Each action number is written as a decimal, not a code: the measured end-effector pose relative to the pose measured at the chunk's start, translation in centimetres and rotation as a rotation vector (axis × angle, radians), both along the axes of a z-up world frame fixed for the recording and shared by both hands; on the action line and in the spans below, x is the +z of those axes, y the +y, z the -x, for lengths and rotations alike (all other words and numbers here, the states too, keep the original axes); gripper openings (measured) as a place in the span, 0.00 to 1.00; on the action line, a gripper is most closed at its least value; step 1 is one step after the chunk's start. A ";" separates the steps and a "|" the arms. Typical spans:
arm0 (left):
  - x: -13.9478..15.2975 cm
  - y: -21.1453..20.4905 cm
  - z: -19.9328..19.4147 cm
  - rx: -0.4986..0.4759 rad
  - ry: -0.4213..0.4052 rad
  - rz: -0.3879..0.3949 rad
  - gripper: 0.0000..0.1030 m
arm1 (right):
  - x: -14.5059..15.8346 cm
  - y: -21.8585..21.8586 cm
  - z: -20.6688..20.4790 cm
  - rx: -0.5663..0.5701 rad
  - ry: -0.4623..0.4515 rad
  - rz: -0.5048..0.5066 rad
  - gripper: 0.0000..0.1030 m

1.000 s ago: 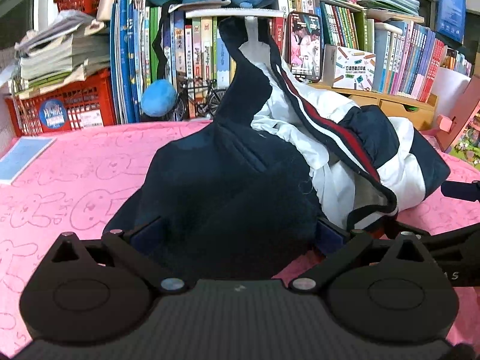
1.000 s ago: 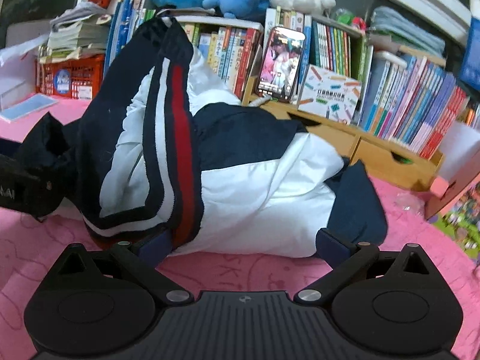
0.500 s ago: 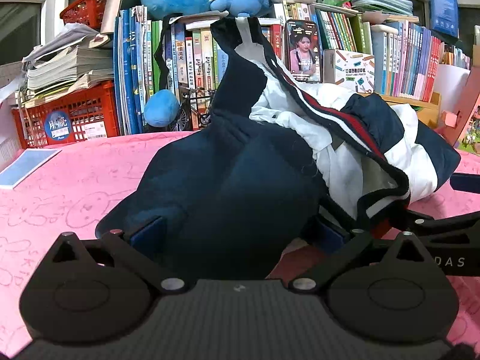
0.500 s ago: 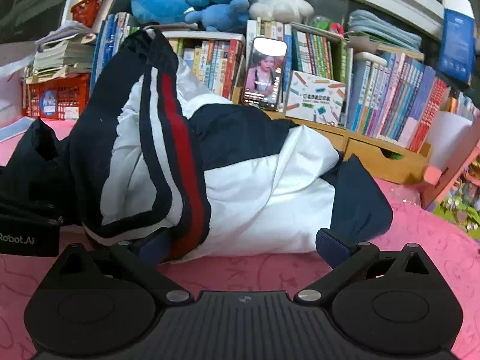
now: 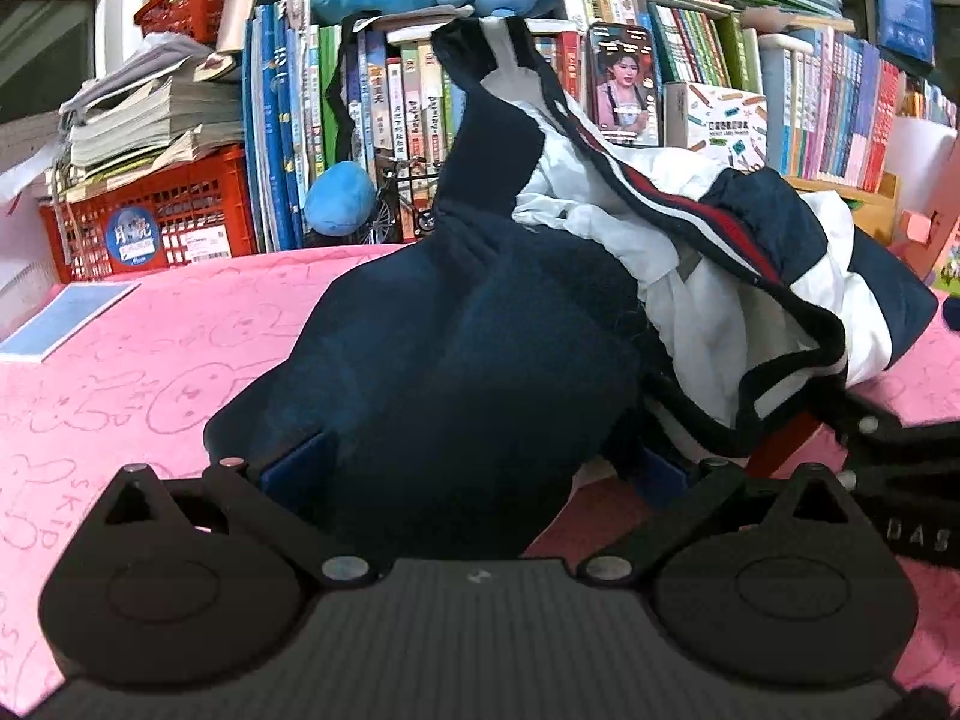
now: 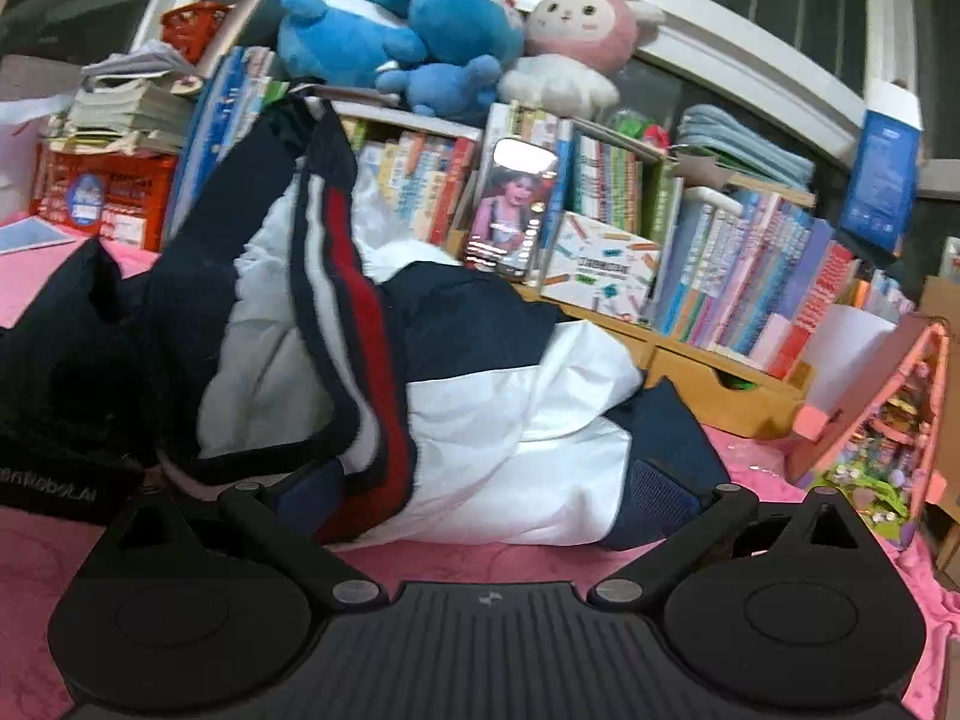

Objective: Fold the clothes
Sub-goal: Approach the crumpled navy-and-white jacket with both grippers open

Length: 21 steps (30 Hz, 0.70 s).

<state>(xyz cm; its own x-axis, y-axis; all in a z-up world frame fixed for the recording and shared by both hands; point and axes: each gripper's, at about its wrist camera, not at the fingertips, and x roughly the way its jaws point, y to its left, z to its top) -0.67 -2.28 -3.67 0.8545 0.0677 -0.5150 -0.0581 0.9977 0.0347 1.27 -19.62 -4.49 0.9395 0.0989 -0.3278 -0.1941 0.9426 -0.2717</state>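
both tools set wide apart at the near edge of the jacket (image 5: pixel 468 360), likely to lift and spread it for a first fold. left tool (image 5: pixel 474 474): jaws wide, navy cloth bunched between them, grip not confirmed. right tool (image 6: pixel 486 492): jaws wide, striped hem and white panel between them, not pinched. jacket lies crumpled on the pink table (image 5: pixel 150 360), navy and white, red stripe, one part draped up against the books (image 6: pixel 600 192).
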 end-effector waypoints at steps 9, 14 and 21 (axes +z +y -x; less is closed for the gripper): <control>0.0 -0.6 0.3 0.026 0.027 -0.041 1.00 | -0.3 -0.8 -1.5 -0.025 0.138 -0.042 1.00; -0.1 -0.6 0.2 0.025 0.044 -0.041 1.00 | 0.0 -2.4 -1.4 -0.023 0.151 -0.143 1.00; -0.7 -1.1 -0.4 0.046 0.107 -0.070 1.00 | 0.0 -3.7 -1.5 -0.011 0.190 -0.220 1.00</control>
<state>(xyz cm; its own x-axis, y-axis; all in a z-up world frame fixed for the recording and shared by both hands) -0.31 -3.35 -4.33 0.7903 0.1442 -0.5955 -0.0957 0.9890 0.1124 2.72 -23.33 -4.45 0.8649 0.1774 -0.4695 -0.2114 0.9772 -0.0201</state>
